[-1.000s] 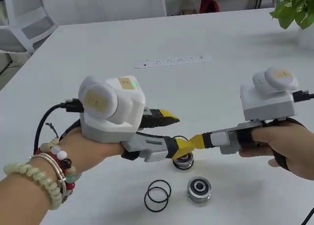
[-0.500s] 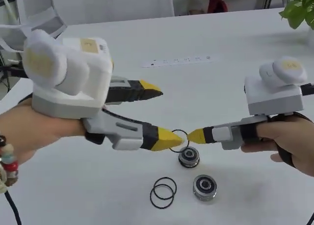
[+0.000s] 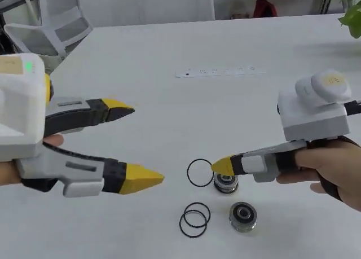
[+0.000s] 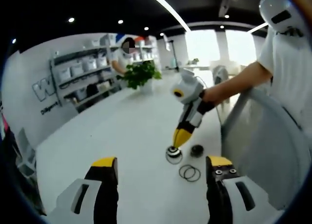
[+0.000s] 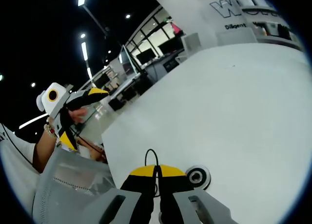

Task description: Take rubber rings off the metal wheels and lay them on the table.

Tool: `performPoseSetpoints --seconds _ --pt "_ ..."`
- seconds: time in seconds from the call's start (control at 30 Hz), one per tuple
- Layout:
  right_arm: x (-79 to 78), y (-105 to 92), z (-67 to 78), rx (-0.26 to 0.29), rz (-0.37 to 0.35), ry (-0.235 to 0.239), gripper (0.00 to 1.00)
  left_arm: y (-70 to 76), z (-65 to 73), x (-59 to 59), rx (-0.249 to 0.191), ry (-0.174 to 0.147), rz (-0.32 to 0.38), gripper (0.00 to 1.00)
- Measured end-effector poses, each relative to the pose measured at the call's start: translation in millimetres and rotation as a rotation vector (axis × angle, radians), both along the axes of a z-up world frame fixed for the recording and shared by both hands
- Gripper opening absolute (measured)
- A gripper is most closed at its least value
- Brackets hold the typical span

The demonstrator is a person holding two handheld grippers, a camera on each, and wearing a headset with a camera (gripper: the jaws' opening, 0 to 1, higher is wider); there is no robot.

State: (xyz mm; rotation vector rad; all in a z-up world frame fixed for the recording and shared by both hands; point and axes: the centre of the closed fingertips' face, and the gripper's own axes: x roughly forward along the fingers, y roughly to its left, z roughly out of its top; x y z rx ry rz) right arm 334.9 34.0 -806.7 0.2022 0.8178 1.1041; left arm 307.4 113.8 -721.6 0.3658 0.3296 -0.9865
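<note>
Left gripper (image 3: 138, 143) backs away while right gripper (image 3: 217, 165) pinches a rubber ring (image 3: 200, 172)

Half a second ago the left gripper's lower yellow tip sat right at the ring. Now it is well off to the left, and bare table (image 3: 169, 118) lies between it and the ring. Its jaws are spread wide and hold nothing. Its own view (image 4: 162, 163) shows the same wide gap, with the work framed between the two tips.

The right gripper's jaws are pressed together on the right edge of the rubber ring. In the right gripper view (image 5: 156, 171) a thin black arc of that ring (image 5: 151, 158) rises from between the closed yellow tips. The ring hangs to the left of the tips and is off the metal wheel (image 3: 225, 181), which sits just below and beside them. Whether the ring touches the table cannot be told.

A second wheel (image 3: 243, 215) stands near the first, closer to the person. Two loose rings (image 3: 194, 218) lie overlapping on the table just left of it. A white power strip (image 3: 220, 72) lies farther back on the table.
</note>
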Motion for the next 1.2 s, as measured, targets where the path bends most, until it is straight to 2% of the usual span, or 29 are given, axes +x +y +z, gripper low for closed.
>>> performPoseSetpoints --seconds 0.2,0.47,0.7,0.97,1.2 --pt "-13.5 9.6 -9.3 -0.033 0.065 0.010 0.00 20.8 -13.8 -12.7 -0.034 0.034 0.077 0.77" --pt "-25.5 15.0 -20.3 -0.070 0.120 0.023 0.00 25.4 -37.8 -28.0 -0.041 0.094 0.098 0.77" --pt "-33.8 16.3 -34.2 -0.112 0.161 0.034 0.00 35.9 -53.9 -35.1 -0.042 0.131 0.138 0.77" --pt "-35.1 12.2 -46.9 -0.155 0.168 0.045 0.00 48.5 -61.4 -39.8 -0.057 0.153 0.187 0.77" --pt "-31.5 8.8 -53.1 -0.188 0.165 0.034 0.00 52.3 -64.0 -41.8 -0.063 0.159 0.208 0.76"
